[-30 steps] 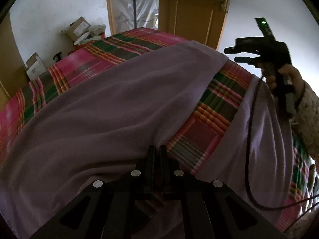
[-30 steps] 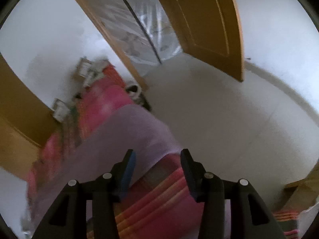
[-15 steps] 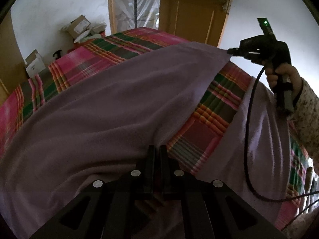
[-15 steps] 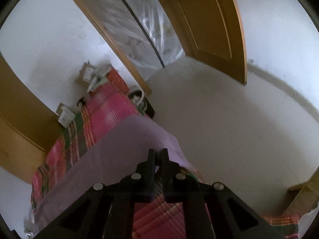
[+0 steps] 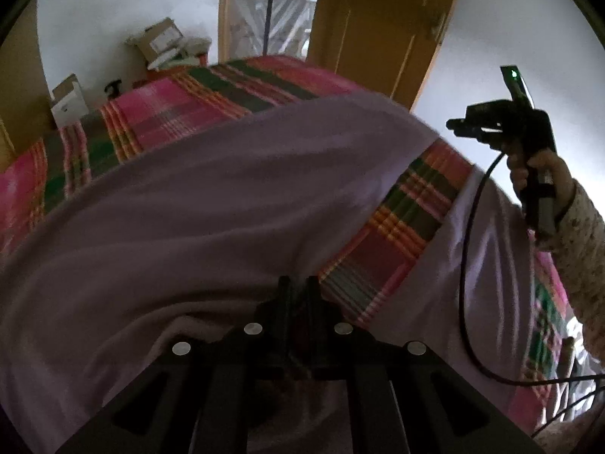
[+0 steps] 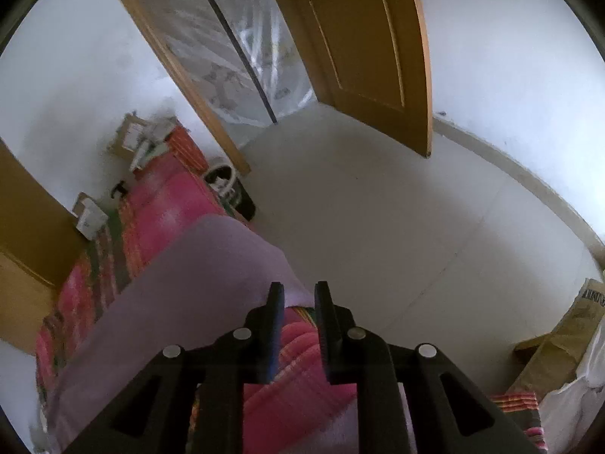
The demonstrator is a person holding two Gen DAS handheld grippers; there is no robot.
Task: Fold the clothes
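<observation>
Now our left gripper pinches the lilac cloth spread on the bed ahead; our right gripper, raised level, stands slightly parted and empty above its corner.

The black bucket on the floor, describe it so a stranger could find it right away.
Start at the bed with the pink plaid cover. At its far corner, by the doorframe, the black bucket stands on the pale floor. It is the only dark round container there.

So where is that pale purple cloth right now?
The pale purple cloth lies spread across the pink and green plaid bedspread, filling the left wrist view, its near edge pinched in the left gripper.
</observation>
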